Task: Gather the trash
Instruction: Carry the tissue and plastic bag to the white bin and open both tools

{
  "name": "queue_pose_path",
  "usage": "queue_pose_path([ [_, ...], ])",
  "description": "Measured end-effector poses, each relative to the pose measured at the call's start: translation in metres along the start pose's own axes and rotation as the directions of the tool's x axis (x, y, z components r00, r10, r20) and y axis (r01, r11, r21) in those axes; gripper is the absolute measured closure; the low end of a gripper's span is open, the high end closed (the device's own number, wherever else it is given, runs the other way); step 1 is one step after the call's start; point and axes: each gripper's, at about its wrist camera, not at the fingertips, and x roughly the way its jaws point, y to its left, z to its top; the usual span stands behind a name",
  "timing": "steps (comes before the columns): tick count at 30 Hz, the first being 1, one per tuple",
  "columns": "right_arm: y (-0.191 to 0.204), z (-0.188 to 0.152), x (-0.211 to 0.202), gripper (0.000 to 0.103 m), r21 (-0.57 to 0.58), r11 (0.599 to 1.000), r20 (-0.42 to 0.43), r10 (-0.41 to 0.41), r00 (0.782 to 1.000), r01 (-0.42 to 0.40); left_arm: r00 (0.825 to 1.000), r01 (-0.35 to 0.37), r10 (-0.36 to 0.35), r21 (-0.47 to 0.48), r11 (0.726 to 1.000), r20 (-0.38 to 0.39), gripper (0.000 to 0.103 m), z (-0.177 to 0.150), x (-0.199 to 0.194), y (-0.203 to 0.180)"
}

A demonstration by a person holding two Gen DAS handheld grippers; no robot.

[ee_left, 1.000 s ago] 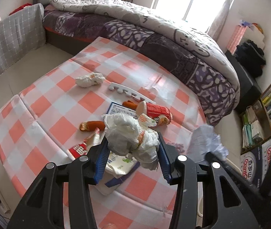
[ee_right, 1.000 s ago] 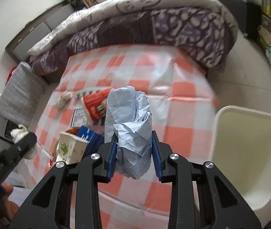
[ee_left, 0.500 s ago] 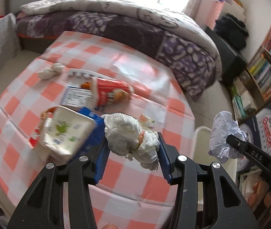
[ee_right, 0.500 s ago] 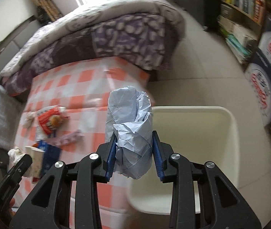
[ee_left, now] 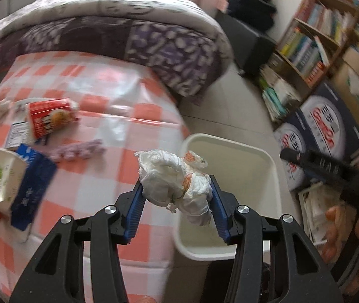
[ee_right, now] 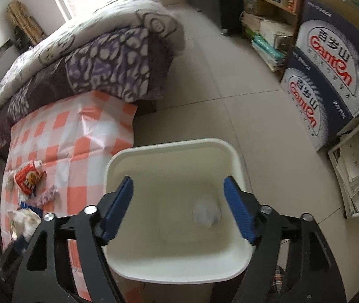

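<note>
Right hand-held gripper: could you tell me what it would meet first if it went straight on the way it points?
Probably the floor of the white bin, near the blurry paper ball; depth is uncertain.

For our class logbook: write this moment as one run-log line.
left gripper: shut on wrapper wad | right gripper: opening, nothing between fingers | paper ball: in bin

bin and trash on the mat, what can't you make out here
- White bin, right wrist view: near rim hidden behind the right gripper, whose jaws are opening with nothing between them.
- Pale ball in the bin: blurred.
- Left wrist view: the crumpled wad in the left gripper covers part of the bin's inside.
- Mat litter: motion-blurred.
</note>
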Motion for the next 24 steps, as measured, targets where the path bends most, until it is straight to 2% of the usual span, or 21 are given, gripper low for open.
queue_pose_path([
  [6,-0.016,0.008,-0.011,0.02,0.043,0.999,0.032,0.008,0.999,-0.01,0.998,0.051,-0.05,0.053,0.997,-0.026,0.054,-0.005,0.016,-0.027],
  [7,-0.018,0.009,-0.012,0.02,0.048,0.999,0.036,0.006,0.999,-0.008,0.998,0.065,-0.063,0.055,0.996,-0.031,0.05,-0.005,0.019,-0.03],
  [9,-0.022,0.01,-0.013,0.017,0.056,0.998,0.042,-0.001,0.999,-0.002,0.995,0.097,-0.095,0.057,0.994,-0.031,0.035,-0.004,0.021,-0.035],
  [10,-0.023,0.01,-0.014,0.017,0.06,0.998,0.044,-0.004,0.999,0.001,0.994,0.106,-0.105,0.053,0.993,-0.024,0.023,-0.003,0.021,-0.036],
  [12,-0.024,0.011,-0.015,0.015,0.069,0.998,0.047,-0.004,0.999,0.001,0.993,0.116,-0.116,0.047,0.992,-0.015,0.022,-0.002,0.02,-0.037],
  [17,-0.02,0.01,-0.017,0.011,0.078,0.997,0.055,0.004,0.999,-0.008,0.997,0.081,-0.081,0.03,0.996,-0.014,0.021,0.0,0.017,-0.026],
  [24,0.005,0.003,-0.013,0.008,0.055,0.998,0.028,0.04,0.999,-0.042,0.999,-0.043,0.043,0.016,0.999,0.009,0.015,0.002,0.002,0.007],
])
